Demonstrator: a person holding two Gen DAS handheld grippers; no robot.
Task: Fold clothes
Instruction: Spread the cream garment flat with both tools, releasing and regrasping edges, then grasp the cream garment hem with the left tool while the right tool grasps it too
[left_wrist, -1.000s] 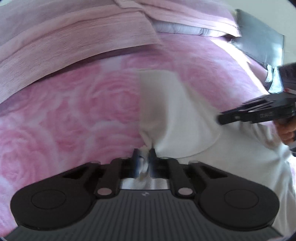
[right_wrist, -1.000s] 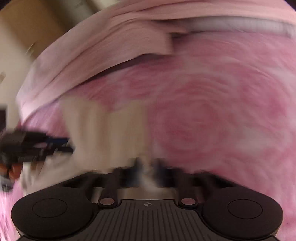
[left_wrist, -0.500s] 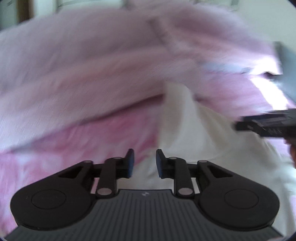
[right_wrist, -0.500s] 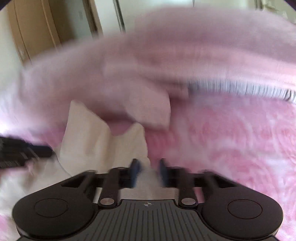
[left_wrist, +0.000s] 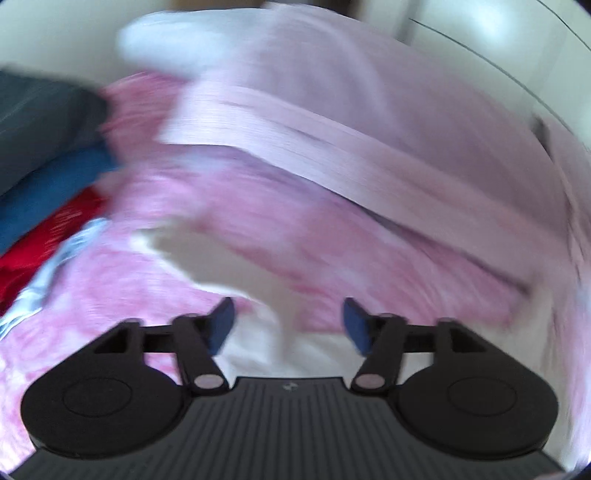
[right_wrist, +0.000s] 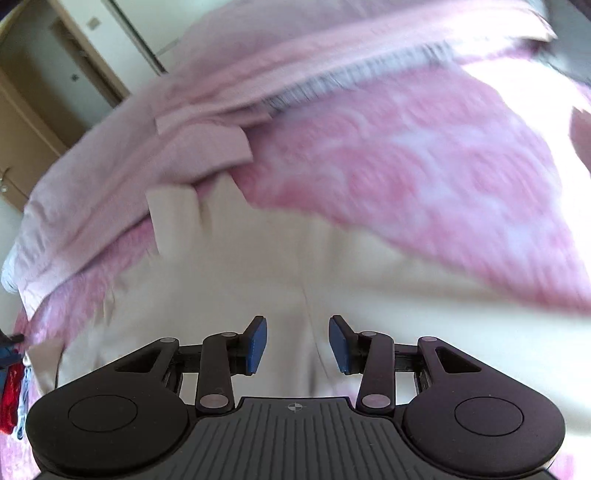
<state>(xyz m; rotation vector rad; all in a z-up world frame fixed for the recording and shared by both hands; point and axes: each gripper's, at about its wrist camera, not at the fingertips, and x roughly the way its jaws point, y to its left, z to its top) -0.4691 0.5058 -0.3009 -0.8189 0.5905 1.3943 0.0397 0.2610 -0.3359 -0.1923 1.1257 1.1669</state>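
A cream-white garment (right_wrist: 280, 266) lies spread on a pink rose-patterned bedspread (right_wrist: 443, 173). In the right wrist view my right gripper (right_wrist: 297, 341) is open and empty just above the garment's middle. In the blurred left wrist view my left gripper (left_wrist: 288, 325) is open wide and empty, with a part of the white garment (left_wrist: 236, 269) lying in front of and under its blue-padded fingers (left_wrist: 221, 325).
A folded pale pink blanket (left_wrist: 369, 122) lies across the far side of the bed, also in the right wrist view (right_wrist: 229, 110). Dark, blue and red clothes (left_wrist: 48, 177) are piled at the left. Wooden doors (right_wrist: 44, 92) stand beyond the bed.
Both grippers were shut on the white garment a second ago; both have let go and opened wide. Both cameras have swung, the left toward the clothes pile.
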